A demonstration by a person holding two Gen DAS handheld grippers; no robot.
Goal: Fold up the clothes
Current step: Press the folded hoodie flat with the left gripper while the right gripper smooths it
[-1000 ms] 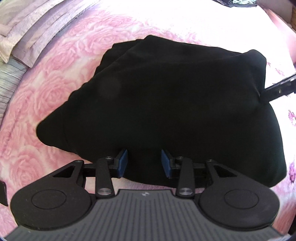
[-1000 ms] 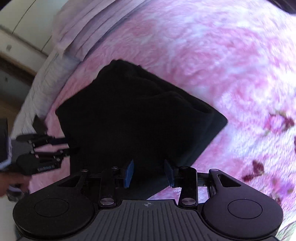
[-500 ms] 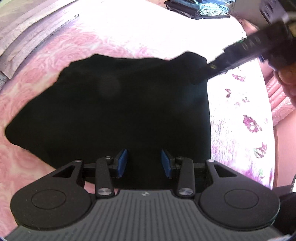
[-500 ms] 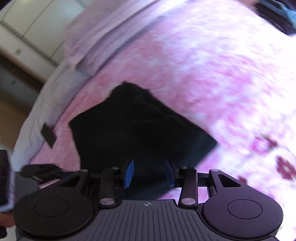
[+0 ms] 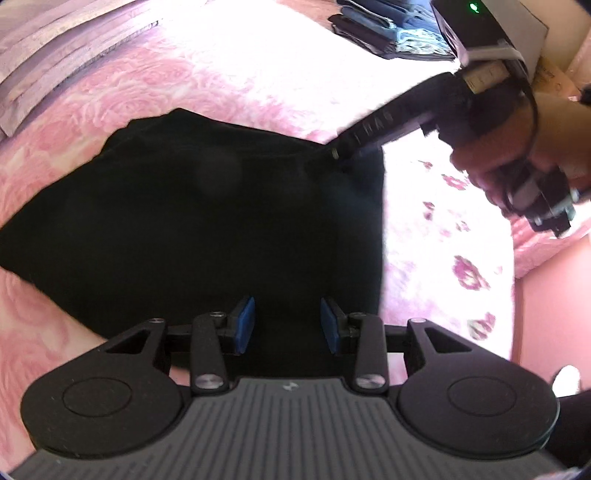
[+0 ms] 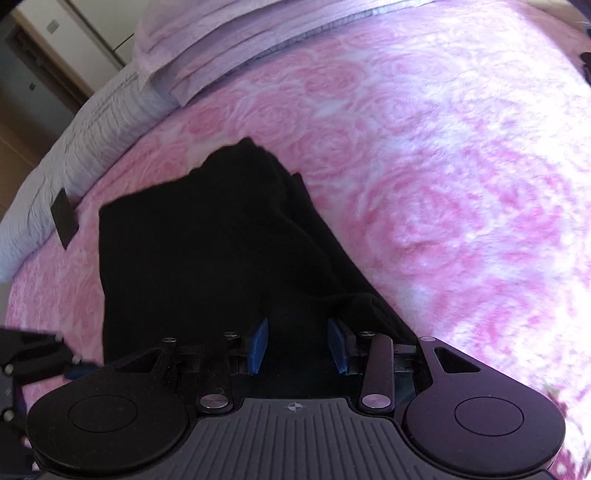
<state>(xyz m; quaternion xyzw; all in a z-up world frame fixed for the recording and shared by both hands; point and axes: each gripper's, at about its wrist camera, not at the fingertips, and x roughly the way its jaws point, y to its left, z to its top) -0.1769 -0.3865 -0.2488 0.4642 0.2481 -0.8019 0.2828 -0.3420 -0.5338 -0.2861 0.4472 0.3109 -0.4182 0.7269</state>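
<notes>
Black garment [image 5: 192, 221], folded into a thick bundle, is lying on the pink rose-patterned bedspread [image 5: 258, 74], and we are hovering over it with both tools. Our left gripper [image 5: 287, 325] is sitting at the near edge of the cloth, its blue pads [image 5: 245, 323] standing apart with dark fabric showing between and beyond them; we cannot tell whether the pads are touching the cloth. Ahead of those jaws and off to their right, our right gripper [image 5: 334, 153] is reaching in from the side, its tip pressing at the far right corner of the garment, with a hand [image 5: 506, 147] wrapped around its handle.

From the right wrist view, we are seeing the right gripper [image 6: 297, 345] with its jaws apart as well, blue pads [image 6: 258, 345] open over the near end of the black garment [image 6: 207, 236], which is stretching away from the jaws toward the far left. A rolled fold of the cloth is lying just to the right of the right pad. Whether fabric is actually caught between the pads, we cannot tell. To the left of these jaws, the left gripper [image 6: 79, 363] is peeking in at the garment's edge.

Far beyond the left jaws, a stack of folded clothes [image 5: 391, 33] is resting on the bed. Beyond the right jaws, a pale folded blanket [image 6: 229, 48] is lying along the far side.
</notes>
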